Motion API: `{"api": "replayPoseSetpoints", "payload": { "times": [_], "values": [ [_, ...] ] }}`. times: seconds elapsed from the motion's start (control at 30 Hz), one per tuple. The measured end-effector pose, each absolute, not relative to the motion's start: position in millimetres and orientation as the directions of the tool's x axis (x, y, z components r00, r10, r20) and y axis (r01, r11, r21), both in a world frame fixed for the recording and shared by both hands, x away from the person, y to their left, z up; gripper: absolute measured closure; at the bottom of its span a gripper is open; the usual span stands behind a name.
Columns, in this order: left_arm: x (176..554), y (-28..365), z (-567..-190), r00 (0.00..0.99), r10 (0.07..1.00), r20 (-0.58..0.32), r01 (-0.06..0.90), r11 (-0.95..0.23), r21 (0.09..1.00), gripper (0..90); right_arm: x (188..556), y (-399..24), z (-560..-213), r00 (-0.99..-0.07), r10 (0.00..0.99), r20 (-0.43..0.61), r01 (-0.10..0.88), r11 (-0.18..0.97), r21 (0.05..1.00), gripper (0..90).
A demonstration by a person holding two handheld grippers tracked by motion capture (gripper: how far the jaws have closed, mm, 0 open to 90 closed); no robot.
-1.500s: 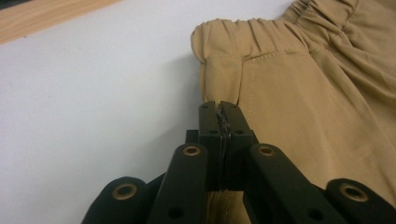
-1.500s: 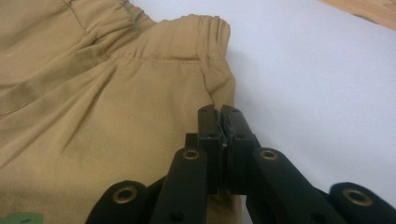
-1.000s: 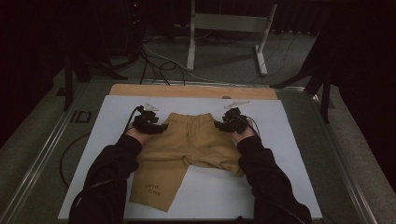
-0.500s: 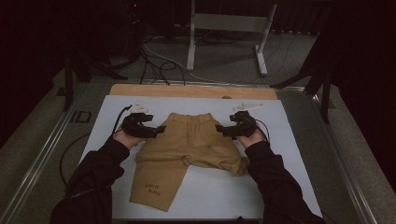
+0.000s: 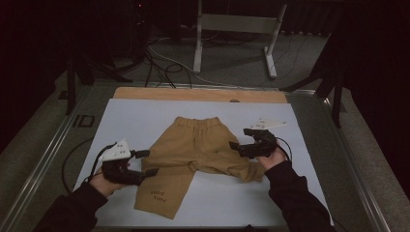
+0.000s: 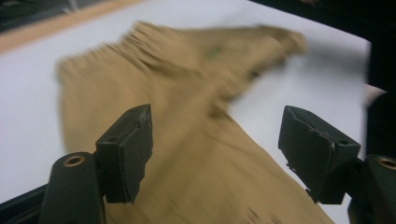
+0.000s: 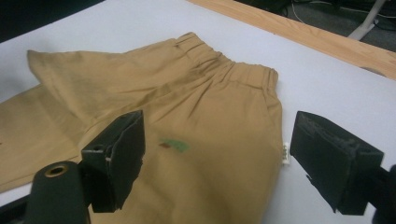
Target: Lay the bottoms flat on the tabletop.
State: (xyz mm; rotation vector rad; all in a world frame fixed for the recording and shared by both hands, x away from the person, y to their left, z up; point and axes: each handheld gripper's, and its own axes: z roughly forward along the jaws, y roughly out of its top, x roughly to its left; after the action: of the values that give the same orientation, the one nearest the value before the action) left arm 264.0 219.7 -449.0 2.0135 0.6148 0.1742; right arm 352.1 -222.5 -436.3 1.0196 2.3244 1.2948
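Tan trousers (image 5: 196, 147) lie flat on the white sheet (image 5: 145, 116) covering the worktop (image 5: 193, 93), about mid-sheet, waistband toward the far wooden edge. One leg runs toward the near edge and bears small printed lettering; the other leg is folded across toward the right side, its end bunched near the right hand.

Left claw (image 5: 147, 163): held in the left hand (image 5: 104, 181) near the sheet's left side, just beside the straight leg, jaws pointing at the cloth. The left gripper view is blurred; jaws stand apart, nothing between the pads, trousers (image 6: 196, 140) beneath. Jaws have just been closing a little, with no cloth in them.

Right claw (image 5: 235, 145): held in the right hand (image 5: 270, 157) over the folded leg, right of the waistband. In the right gripper view the jaws are apart and clear of the fabric, trousers (image 7: 187, 130) below, with a small green mark and a white side label visible on the cloth.
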Motion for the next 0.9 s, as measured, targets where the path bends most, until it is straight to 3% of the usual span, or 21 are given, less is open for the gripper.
{"api": "replayPoseSetpoints", "payload": {
  "times": [0.37, 0.9],
  "values": [
    [225, 232, -501, 0.943, 0.285, -0.169, 0.305, -0.546, 0.780, 40.4, 338, -238, -436, -0.690, 0.717, 0.100, 0.447, 0.314, 0.838, 18.1],
    [217, 213, -517, 0.975, 0.218, -0.032, 0.179, -0.697, 0.695, 51.8, 323, -251, -460, -0.671, 0.731, 0.124, 0.458, 0.278, 0.844, 16.6]
  ]
}}
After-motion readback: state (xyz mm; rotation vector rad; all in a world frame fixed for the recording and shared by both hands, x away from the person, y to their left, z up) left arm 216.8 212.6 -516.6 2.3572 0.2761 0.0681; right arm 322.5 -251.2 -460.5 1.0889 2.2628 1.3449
